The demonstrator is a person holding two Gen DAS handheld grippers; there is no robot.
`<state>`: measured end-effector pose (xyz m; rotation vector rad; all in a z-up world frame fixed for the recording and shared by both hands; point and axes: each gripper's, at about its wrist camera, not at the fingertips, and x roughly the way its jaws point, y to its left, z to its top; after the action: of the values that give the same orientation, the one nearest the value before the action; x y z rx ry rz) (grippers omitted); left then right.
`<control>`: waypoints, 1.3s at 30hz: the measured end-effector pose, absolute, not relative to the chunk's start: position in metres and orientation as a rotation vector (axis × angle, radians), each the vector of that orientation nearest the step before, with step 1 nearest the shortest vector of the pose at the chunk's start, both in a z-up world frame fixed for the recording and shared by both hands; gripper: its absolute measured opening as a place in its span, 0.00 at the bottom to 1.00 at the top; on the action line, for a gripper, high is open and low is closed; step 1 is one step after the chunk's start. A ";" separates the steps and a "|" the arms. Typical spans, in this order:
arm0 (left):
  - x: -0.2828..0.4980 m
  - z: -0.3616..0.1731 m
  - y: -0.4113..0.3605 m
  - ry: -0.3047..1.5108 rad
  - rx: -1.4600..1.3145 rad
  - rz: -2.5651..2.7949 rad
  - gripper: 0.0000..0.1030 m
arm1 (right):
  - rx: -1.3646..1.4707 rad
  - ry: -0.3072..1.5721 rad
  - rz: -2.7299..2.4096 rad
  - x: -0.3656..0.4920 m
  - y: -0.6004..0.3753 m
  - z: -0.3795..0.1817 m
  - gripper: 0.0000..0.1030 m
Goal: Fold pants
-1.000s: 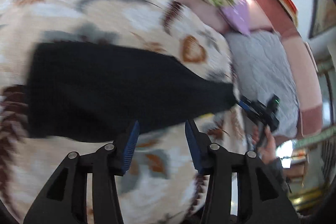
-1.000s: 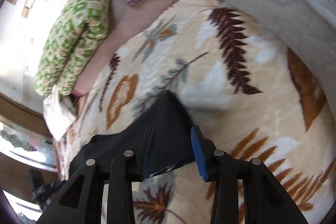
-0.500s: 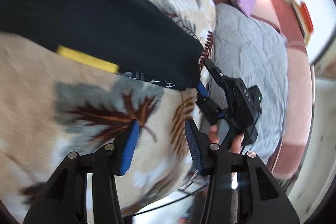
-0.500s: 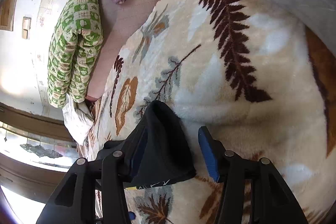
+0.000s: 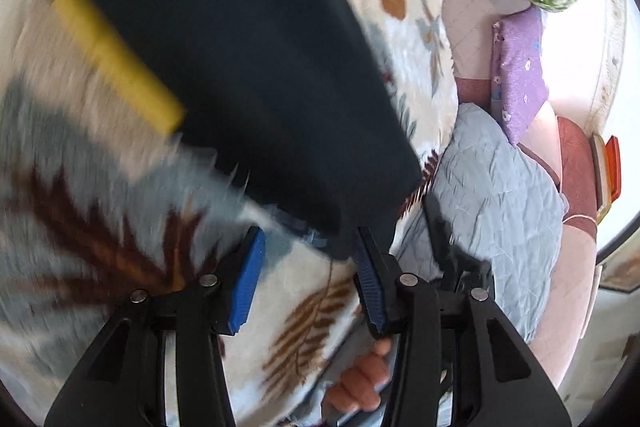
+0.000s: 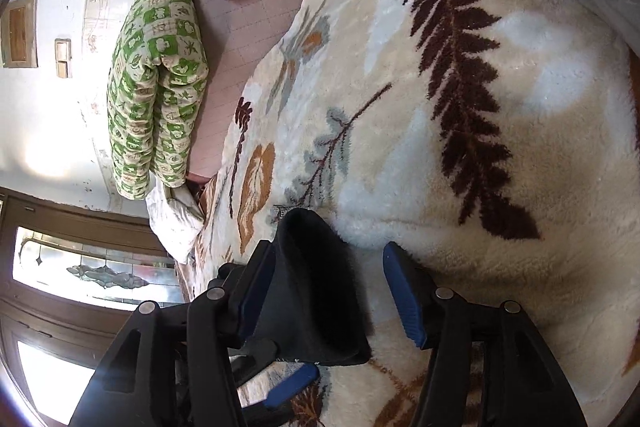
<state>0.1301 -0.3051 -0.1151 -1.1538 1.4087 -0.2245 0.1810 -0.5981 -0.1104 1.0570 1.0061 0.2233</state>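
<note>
We see black pants flat on blanket, fold barely begun. Left claw spread, empty, pants' corner ahead. Right claw spread around corner.

left gripper: black frame, blue ribbed pads, silver screws | right gripper: same | hand: bare skin

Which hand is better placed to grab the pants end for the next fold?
Probably the right. The right gripper is open with the end of the pants between its fingers. The left gripper is open too, with fabric only at one fingertip.
</note>
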 end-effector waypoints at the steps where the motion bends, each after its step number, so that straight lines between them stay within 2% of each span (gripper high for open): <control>1: 0.128 -0.113 -0.305 1.404 -1.143 -0.221 0.42 | 1.054 1.011 0.232 0.184 -0.598 -0.110 0.58; 5: 0.128 -0.112 -0.302 1.360 -1.146 -0.150 0.43 | 1.024 1.040 0.254 0.195 -0.593 -0.109 0.63; 8: 0.135 -0.119 -0.302 1.365 -1.168 -0.116 0.43 | 0.982 1.078 0.275 0.203 -0.585 -0.108 0.72; 12: 0.144 -0.115 -0.306 1.331 -1.108 -0.144 0.44 | 0.897 1.133 0.313 0.217 -0.567 -0.103 0.73; 17: 0.148 -0.110 -0.314 1.320 -1.016 -0.175 0.43 | 0.854 1.200 0.304 0.228 -0.550 -0.107 0.59; 18: 0.151 -0.110 -0.314 1.328 -1.009 -0.180 0.37 | 0.863 1.194 0.302 0.228 -0.551 -0.107 0.44; 19: 0.153 -0.110 -0.315 1.334 -1.004 -0.183 0.32 | 0.859 1.183 0.291 0.227 -0.554 -0.106 0.18; 20: 0.157 -0.113 -0.314 1.342 -0.997 -0.191 0.17 | 0.876 1.178 0.287 0.225 -0.557 -0.108 0.14; 21: 0.161 -0.117 -0.313 1.359 -1.009 -0.217 0.08 | 0.901 1.181 0.284 0.222 -0.559 -0.111 0.14; 29: 0.157 -0.112 -0.297 1.412 -1.144 -0.318 0.08 | 0.863 1.148 0.196 0.211 -0.552 -0.087 0.11; 39: 0.151 -0.090 -0.236 1.384 -1.316 -0.393 0.08 | 0.500 1.189 0.088 0.227 -0.472 -0.009 0.11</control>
<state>0.1506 -0.2364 -0.0902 -1.3163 1.3836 -0.3926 0.2271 -0.4721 -0.0088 0.5003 1.1894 0.0879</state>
